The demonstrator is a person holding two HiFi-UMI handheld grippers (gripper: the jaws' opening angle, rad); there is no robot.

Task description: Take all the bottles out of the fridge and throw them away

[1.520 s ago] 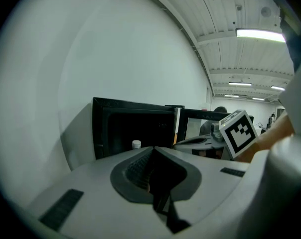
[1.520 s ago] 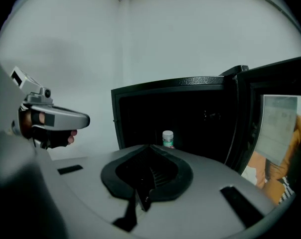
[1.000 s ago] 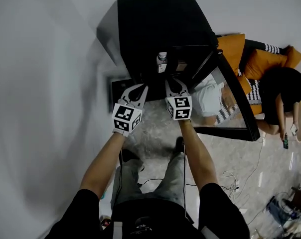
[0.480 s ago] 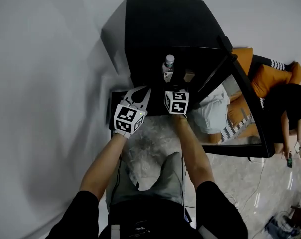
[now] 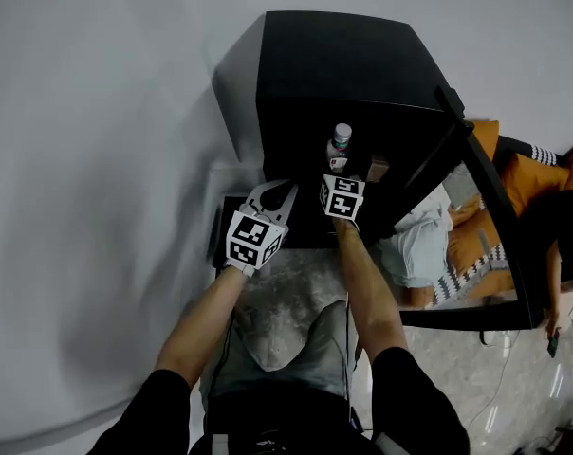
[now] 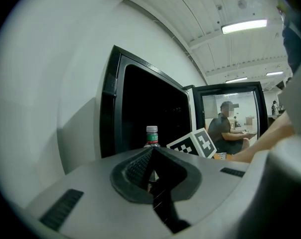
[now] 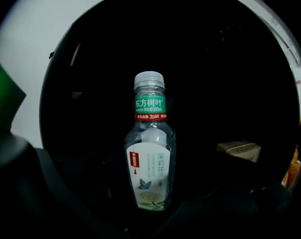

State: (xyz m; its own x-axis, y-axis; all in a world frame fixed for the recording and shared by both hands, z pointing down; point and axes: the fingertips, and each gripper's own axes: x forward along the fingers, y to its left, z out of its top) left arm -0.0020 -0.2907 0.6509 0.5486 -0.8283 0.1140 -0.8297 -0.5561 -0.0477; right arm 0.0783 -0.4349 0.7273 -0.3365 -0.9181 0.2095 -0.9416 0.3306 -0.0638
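Observation:
A clear bottle (image 5: 340, 145) with a white cap and a green neck band stands upright inside the dark black fridge (image 5: 343, 64). In the right gripper view the bottle (image 7: 150, 153) fills the middle, straight ahead. My right gripper (image 5: 339, 171) reaches into the fridge opening just short of it. Its jaws have just been opening and stand wide open (image 7: 150, 220), the bottle in line with the gap, no pad pressing on it. My left gripper (image 5: 272, 195) hangs outside the fridge front to the left, shut (image 6: 151, 153) on nothing. The bottle top (image 6: 151, 136) shows past it.
The fridge door (image 5: 486, 207) swings open to the right, its glass panel facing a seated person (image 5: 552, 235). A small pale carton (image 7: 238, 151) lies on the same shelf, right of the bottle. A white wall (image 5: 97, 159) runs along the left. My knees are under the grippers.
Both grippers have sunk and moved toward the fridge. The right one has gone from shut to wide open and now reaches into the opening toward the bottle.

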